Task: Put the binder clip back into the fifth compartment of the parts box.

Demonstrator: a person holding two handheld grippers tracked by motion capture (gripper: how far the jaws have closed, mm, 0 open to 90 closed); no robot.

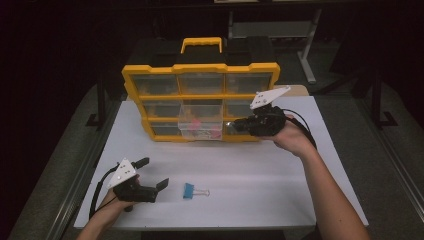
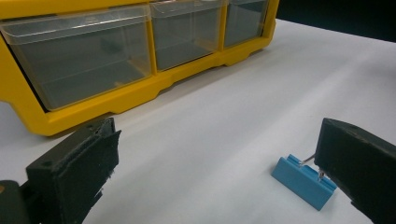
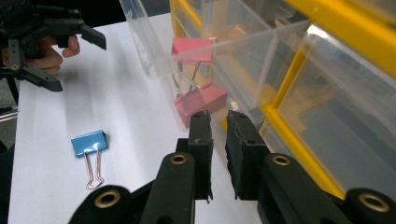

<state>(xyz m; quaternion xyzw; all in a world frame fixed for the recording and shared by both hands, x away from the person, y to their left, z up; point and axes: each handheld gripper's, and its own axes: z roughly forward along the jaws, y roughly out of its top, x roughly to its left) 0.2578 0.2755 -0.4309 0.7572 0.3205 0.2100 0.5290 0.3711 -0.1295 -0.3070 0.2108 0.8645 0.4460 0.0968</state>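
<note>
Clip (image 1: pixel 189 190) mid-table, beside open left tongs (image 1: pixel 152 174).

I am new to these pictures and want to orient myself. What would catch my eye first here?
First, the yellow organizer case standing at the far edge of the white table, with one clear drawer pulled out and holding pink binder clips. Next, a single blue binder clip lying near the front edge, just beside the open left hand-held gripper.

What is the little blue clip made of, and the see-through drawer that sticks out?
The blue binder clip looks like painted metal with thin, shiny wire handles. The pulled-out drawer looks like clear, glossy plastic: the pink clips inside show through its wall.
</note>
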